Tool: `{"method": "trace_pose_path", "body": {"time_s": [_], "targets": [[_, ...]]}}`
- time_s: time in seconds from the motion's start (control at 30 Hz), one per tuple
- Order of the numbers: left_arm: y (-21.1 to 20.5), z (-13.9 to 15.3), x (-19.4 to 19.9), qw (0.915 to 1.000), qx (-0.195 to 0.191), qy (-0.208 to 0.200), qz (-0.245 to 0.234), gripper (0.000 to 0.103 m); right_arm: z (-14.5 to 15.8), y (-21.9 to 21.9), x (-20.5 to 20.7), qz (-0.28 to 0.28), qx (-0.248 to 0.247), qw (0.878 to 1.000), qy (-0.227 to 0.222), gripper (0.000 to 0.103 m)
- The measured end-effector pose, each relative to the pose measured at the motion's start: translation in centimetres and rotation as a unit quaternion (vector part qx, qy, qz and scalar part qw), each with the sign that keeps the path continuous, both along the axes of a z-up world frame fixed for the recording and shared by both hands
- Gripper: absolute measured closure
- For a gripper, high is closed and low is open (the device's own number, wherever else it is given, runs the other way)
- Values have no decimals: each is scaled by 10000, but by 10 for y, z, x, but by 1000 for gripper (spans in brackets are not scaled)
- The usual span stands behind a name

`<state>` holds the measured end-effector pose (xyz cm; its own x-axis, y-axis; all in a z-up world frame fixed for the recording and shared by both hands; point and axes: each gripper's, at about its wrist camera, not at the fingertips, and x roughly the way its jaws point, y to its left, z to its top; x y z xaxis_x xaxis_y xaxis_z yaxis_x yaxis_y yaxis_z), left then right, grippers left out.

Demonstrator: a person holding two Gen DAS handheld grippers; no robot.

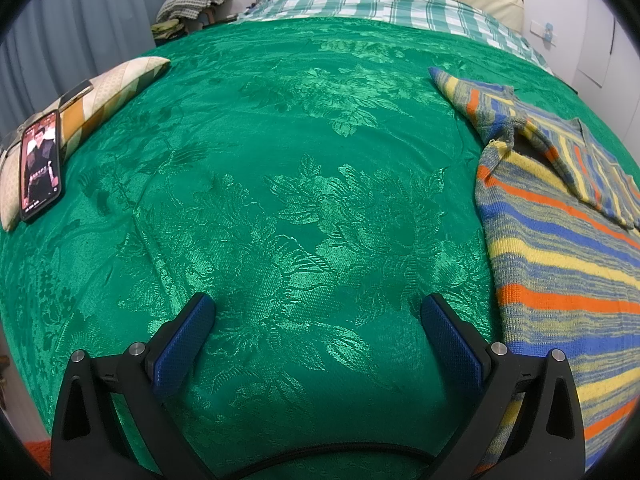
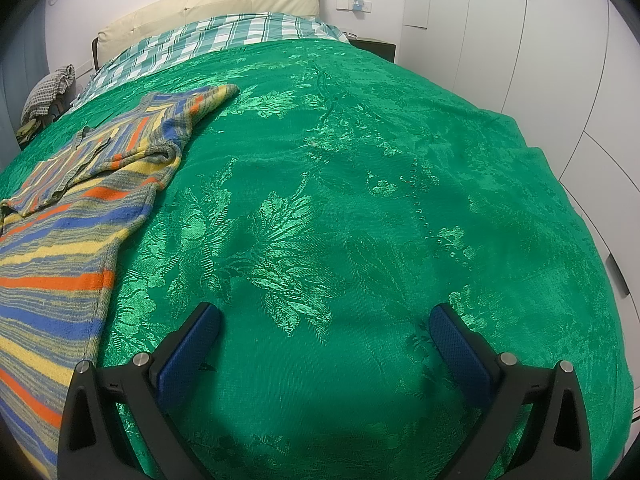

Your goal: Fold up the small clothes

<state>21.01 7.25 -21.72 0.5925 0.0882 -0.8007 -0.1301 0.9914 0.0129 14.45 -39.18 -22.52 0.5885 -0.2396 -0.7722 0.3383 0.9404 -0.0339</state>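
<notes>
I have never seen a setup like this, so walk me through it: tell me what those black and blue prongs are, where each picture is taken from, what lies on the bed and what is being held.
There is no robot here. A person holds a two-finger gripper in each hand, and a fisheye camera on each looks forward along its fingers. One picture is from the left gripper, the other from the right gripper. The blue-padded prongs are the fingers; both pairs stand wide apart and hold nothing. Below them is a green bedspread. On it lies a striped knitted sweater, between the two grippers, untouched by either. At the left edge a phone with a lit screen leans on a patterned pillow.
</notes>
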Motion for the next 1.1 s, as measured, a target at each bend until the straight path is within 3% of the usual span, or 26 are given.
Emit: {"method": "trace_pose_path", "body": {"time_s": [0.1, 0.2, 0.3, 0.4, 0.47, 0.53, 0.57, 0.63, 0.67, 0.7, 0.77, 0.83, 0.9, 0.93, 0.97, 1.0, 1.1], "targets": [[1, 1, 1, 10000, -20, 10, -27, 0, 0, 0, -1, -3, -4, 10000, 11, 0], [9, 12, 4, 9987, -210, 392, -248, 2, 1, -1, 0, 10, 35, 10000, 59, 0], [23, 41, -13, 9945, -774, 589, -398, 3, 13, -6, 6, 251, 216, 9980, 544, 0], [15, 62, -47, 9838, -1227, 702, -1098, 2, 43, -10, -7, 528, 887, 9920, 722, 1], [-3, 52, -67, 9710, -1348, 1128, -1618, 3, 60, -1, -23, 896, 1325, 9822, 982, 1], [-26, 27, -81, 9547, -1243, 1795, -2021, 10, 63, 15, -38, 1282, 1813, 9640, 1463, 1], [-31, 20, -84, 9524, -1143, 1929, -2063, 24, 59, 24, -46, 1458, 2030, 9528, 1722, 1], [-38, 13, -87, 9532, -728, 2007, -2139, 28, 50, 42, -59, 1662, 2229, 9358, 2167, 5], [-38, 15, -87, 9540, -667, 1972, -2158, 33, 44, 50, -64, 1742, 2245, 9297, 2342, 10], [-33, 18, -86, 9546, -691, 1972, -2122, 48, 39, 56, -67, 1822, 2242, 9255, 2449, 16], [-25, 20, -84, 9545, -814, 2026, -2030, 63, 33, 65, -70, 1946, 2192, 9212, 2557, 25], [-15, 18, -84, 9525, -926, 2149, -1948, 63, 30, 66, -70, 1918, 2354, 9180, 2550, 29], [-18, 12, -87, 9479, -860, 2288, -2043, 44, 28, 66, -70, 1887, 2542, 9149, 2504, 32], [-22, 12, -89, 9461, -751, 2327, -2125, 44, 26, 67, -68, 1904, 2608, 9122, 2521, 37], [-26, 12, -91, 9451, -571, 2344, -2206, 63, 21, 72, -67, 1970, 2661, 9068, 2608, 64], [-29, 13, -92, 9411, -487, 2419, -2313, 98, 16, 77, -66, 2056, 2683, 9001, 2748, 97], [-18, 23, -89, 9363, -794, 2534, -2299, 99, 19, 82, -68, 2176, 2649, 8941, 2882, 96]]}}
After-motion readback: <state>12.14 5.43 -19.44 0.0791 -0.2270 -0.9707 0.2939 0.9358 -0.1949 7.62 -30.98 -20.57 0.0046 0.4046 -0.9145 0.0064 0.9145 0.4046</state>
